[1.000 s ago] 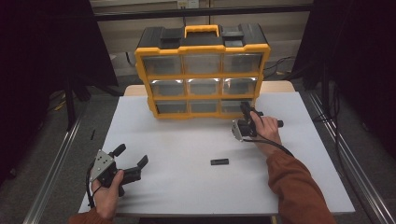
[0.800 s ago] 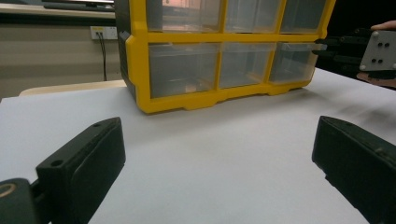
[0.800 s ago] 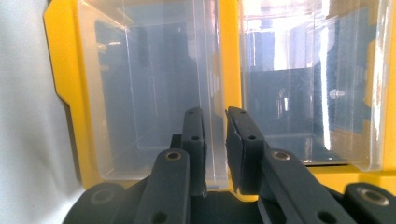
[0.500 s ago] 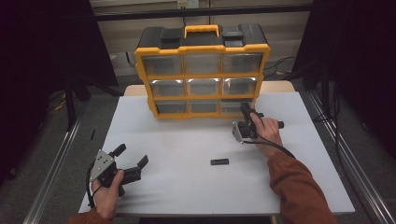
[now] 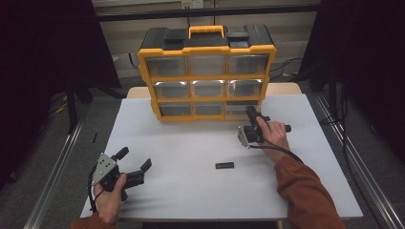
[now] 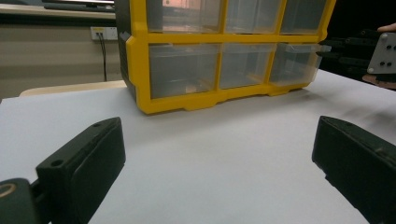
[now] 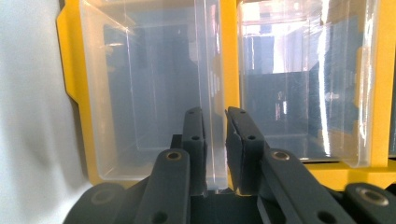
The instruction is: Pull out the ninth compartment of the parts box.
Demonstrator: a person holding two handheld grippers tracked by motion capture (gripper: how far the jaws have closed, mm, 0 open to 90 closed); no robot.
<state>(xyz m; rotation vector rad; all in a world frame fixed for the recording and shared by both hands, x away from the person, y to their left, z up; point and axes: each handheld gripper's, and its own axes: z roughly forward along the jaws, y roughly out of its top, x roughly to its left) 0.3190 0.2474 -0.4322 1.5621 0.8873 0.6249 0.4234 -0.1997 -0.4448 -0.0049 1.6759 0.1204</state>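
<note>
no writing reads on the yellow organizer or its clear drawers.

Left tool wide open, right tool clamped

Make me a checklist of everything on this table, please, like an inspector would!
Surface: white table, mostly bare.
Job's things: yellow-and-black drawer organizer standing upright at the far edge; bottom-right clear drawer has its rim between the right gripper's jaws.
Clutter: small black flat piece lying loose near the middle.
Grippers: right gripper nearly closed on the drawer's rim; left gripper open, resting near the front left corner.
Cables: black cable trailing from the right gripper along the sleeve.
Surroundings: dark curtains on both sides; metal rails beside the table.
</note>
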